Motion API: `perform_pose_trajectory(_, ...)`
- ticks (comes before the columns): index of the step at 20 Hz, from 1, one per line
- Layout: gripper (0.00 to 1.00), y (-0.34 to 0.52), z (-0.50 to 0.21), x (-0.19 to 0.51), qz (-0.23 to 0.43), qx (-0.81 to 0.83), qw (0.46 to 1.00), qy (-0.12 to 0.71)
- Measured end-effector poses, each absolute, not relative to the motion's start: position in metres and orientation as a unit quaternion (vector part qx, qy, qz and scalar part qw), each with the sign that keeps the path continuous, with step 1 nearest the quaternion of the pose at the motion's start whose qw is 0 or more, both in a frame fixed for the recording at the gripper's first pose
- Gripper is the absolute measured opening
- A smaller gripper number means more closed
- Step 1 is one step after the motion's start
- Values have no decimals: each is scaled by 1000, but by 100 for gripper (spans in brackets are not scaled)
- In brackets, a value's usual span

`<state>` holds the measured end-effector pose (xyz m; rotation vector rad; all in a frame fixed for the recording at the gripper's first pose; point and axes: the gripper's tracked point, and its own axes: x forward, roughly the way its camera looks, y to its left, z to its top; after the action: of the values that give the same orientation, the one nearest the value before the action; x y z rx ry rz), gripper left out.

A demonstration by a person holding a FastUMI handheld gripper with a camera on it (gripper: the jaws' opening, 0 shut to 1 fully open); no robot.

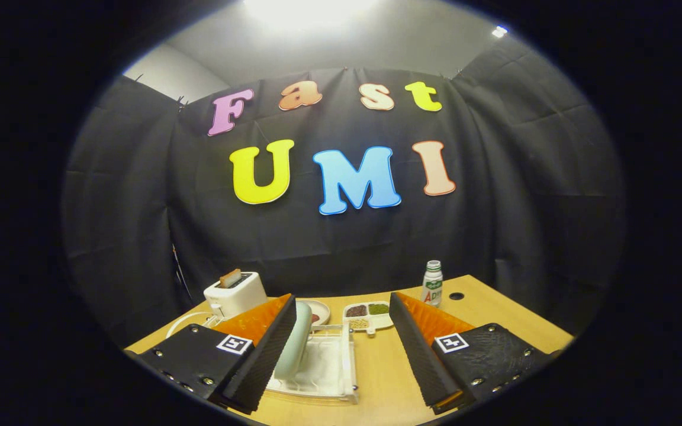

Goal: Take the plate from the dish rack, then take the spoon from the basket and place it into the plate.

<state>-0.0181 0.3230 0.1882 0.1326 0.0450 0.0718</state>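
A pale green plate (295, 342) stands on edge in the white dish rack (332, 370) on the wooden table. My gripper (341, 300) is open wide just above the rack. The plate sits between the fingers, close against the inner face of the left finger (267, 346); whether they touch I cannot tell. The right finger (419, 349) is well apart from the plate, over bare table beside the rack.
Beyond the fingers stand a white toaster (235, 294) holding a slice of toast, a small round dish (319, 311), a white divided tray (368, 315) of beans and a small bottle (433, 283). A cable hole (456, 296) marks the table (495, 316) by the bottle.
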Motion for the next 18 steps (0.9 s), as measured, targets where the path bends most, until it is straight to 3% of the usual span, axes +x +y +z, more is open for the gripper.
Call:
perform_pose_trajectory(13,97,391,73,78,45,74,966,242)
perform_pose_trajectory(16,91,392,58,84,37,82,955,283)
perform_pose_trajectory(18,80,393,51,87,29,80,950,301)
